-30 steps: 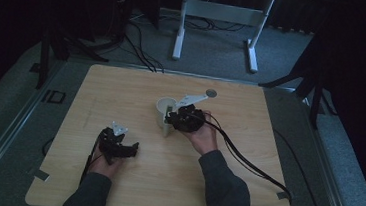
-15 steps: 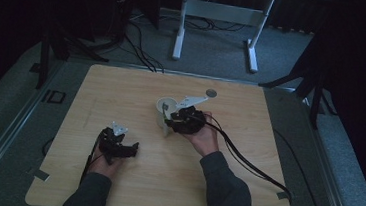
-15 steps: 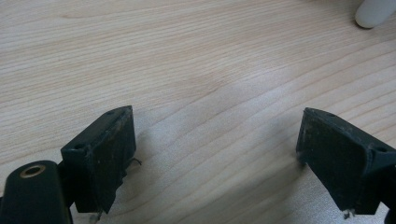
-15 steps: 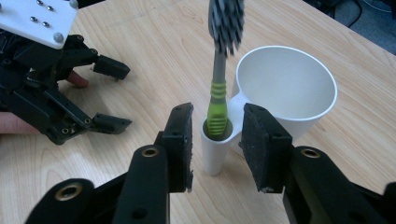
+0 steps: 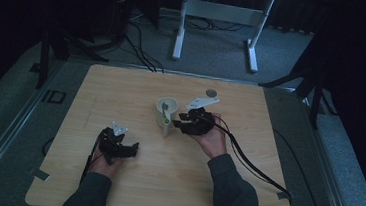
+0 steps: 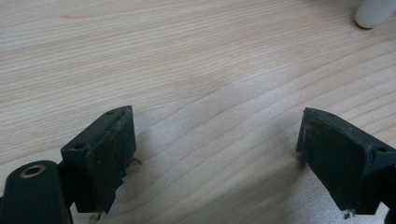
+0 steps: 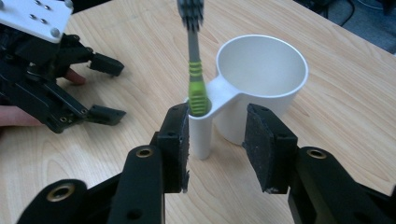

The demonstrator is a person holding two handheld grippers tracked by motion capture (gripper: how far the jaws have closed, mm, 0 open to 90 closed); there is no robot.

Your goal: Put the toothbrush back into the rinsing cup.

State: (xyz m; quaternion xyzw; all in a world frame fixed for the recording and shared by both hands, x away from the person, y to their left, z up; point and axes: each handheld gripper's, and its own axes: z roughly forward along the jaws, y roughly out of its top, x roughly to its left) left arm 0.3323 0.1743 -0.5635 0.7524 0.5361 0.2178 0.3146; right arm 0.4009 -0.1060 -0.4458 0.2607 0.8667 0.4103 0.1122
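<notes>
Standing upright in the slim side tube of the white cup [image 7: 259,81], the toothbrush [image 7: 194,70] is light, stiff and top-heavy, likely to tip if nudged; its green grip just above the tube looks the best place to pinch. Just in front of the cup, the right tool [image 7: 217,147] has been opening and its jaws now stand apart, clear of the tube. Left of the cup, the left tool [image 6: 212,158] gapes over bare desk [image 5: 121,92]. Bristles and grip ridges show in the right gripper view; the high view gives the layout.

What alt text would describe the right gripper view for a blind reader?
A green toothbrush stands upright in the side tube of a white cup on a wooden table. The right hand-held gripper, jaws just opened, flanks the tube without touching; the left hand-held gripper lies beyond.
</notes>
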